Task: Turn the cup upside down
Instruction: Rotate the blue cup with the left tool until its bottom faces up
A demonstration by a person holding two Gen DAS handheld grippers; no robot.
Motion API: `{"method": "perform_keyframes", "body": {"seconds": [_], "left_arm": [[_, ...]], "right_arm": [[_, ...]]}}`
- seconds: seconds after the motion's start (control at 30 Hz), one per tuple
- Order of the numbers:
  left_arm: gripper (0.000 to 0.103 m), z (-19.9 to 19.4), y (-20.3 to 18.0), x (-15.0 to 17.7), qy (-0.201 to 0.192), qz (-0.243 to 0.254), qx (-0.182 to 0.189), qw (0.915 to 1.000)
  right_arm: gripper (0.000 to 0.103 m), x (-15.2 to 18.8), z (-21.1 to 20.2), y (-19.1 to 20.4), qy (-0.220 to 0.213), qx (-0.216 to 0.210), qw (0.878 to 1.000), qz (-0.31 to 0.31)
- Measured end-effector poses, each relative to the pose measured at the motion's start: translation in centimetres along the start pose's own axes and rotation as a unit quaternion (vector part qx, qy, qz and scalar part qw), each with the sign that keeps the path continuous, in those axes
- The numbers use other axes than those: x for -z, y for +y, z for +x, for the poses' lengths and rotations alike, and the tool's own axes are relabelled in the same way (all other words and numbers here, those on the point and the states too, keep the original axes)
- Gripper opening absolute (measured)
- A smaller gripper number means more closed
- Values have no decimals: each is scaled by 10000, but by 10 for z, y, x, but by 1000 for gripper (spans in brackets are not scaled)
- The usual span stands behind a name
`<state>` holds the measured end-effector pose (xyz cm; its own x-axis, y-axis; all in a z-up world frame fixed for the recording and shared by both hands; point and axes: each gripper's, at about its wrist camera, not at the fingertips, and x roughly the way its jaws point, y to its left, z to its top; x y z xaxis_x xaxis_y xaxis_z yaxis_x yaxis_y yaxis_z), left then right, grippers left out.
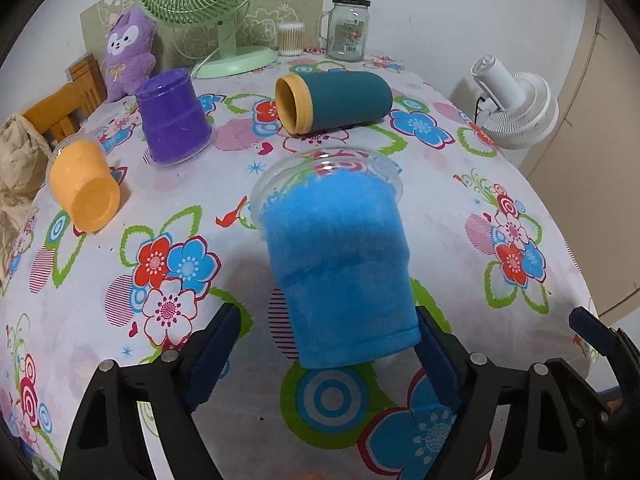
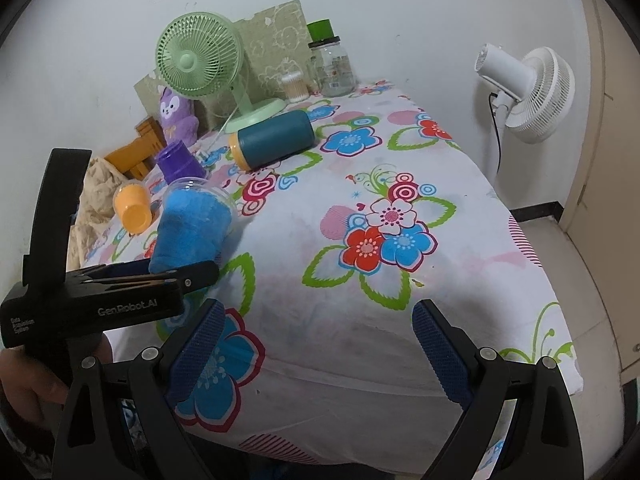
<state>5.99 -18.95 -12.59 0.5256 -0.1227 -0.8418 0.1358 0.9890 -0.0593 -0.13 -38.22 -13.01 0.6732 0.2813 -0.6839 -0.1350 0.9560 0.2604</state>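
Note:
A clear plastic cup with blue lining (image 1: 340, 256) lies tilted on the flowered tablecloth (image 1: 480, 208), mouth pointing away, base toward my left gripper (image 1: 324, 340). The left gripper is open; its fingers flank the cup's base, the right finger (image 1: 436, 364) close against it, the left finger apart. In the right wrist view the blue cup (image 2: 192, 228) sits at the left with the left gripper's body (image 2: 100, 300) below it. My right gripper (image 2: 320, 344) is open and empty over the table's near edge.
An upside-down purple cup (image 1: 172, 120), an orange cup on its side (image 1: 86, 192) and a teal tumbler on its side (image 1: 336, 100) lie behind. A green fan (image 1: 208, 12), glass jar (image 1: 348, 28), plush toy (image 1: 128, 52) stand at the back. A white fan (image 2: 524, 88) stands beyond the right edge.

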Motion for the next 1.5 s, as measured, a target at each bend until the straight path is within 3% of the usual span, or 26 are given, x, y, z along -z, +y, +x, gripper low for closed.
{"method": "perform_keyframes", "body": {"seconds": [0.37, 0.5, 1.5], "left_arm": [[60, 0, -1, -1, 1, 94, 15, 10000], [57, -7, 0, -3, -113, 99, 7, 9999], [56, -67, 19, -16, -782, -55, -48, 9969]], "right_arm": [[96, 0, 1, 3, 39, 35, 9999, -97], [96, 2, 2, 2, 50, 33, 10000, -79], [96, 1, 2, 23, 79, -51, 9993, -348]]}}
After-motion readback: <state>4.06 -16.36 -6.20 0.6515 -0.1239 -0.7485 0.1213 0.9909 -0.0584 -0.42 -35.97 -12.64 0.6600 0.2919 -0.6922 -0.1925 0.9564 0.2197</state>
